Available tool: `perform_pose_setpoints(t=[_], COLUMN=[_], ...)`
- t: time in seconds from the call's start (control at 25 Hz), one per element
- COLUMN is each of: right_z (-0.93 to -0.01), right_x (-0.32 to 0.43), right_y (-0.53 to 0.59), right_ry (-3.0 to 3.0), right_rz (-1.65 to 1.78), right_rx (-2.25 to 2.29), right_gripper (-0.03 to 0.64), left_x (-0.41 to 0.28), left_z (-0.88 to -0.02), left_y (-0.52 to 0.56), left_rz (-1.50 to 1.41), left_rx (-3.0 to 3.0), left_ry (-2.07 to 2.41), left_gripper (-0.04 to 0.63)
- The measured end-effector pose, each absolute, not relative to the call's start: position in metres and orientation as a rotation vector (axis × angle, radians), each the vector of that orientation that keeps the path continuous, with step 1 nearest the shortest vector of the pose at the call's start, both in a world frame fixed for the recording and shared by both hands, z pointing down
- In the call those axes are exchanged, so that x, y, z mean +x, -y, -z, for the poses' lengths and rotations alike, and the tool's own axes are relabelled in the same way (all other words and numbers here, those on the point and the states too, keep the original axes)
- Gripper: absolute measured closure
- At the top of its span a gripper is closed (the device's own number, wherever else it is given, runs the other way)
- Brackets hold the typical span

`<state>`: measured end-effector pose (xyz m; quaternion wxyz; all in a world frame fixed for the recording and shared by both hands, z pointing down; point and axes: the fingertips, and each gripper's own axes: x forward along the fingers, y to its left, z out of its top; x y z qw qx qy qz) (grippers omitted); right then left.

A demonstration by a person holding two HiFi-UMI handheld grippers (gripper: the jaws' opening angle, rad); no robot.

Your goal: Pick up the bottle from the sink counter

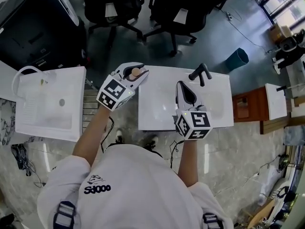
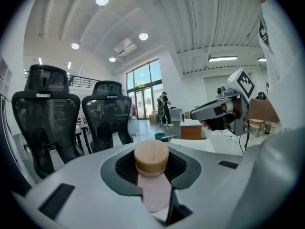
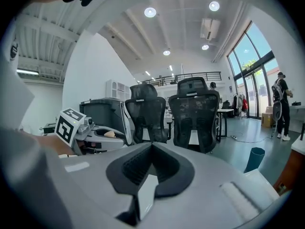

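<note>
Wooden-capped, the pink bottle [image 2: 152, 174] is pinched in the left claw [image 1: 135, 73] above the white desk [image 1: 158, 109], the right claw [image 3: 151, 151] closed and empty over it too; the pickup seems done, needing only a steady hold.

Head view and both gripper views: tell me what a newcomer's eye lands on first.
The left tongs grip a pink bottle with a wooden cap, over the left edge of the white sink counter. The right tongs hover empty and closed, near the black faucet. Two black office chairs stand beyond the counter.
</note>
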<state>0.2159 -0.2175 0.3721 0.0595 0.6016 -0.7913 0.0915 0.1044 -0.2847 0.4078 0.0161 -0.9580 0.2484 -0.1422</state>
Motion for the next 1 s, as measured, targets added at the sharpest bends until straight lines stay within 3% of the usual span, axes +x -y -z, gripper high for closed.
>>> perform_pose_setpoints(t=[1.0], right_z=[-0.35], right_x=[0.162], right_y=[0.227], right_ry=[2.444], right_rz=[-0.106], right_rx=[1.609], right_gripper=[0.606], left_x=[0.04], left_z=[-0.348], left_y=[0.26], left_rz=[0.282], left_rx=[-2.968], left_ry=[-0.931], left_gripper=[0.492])
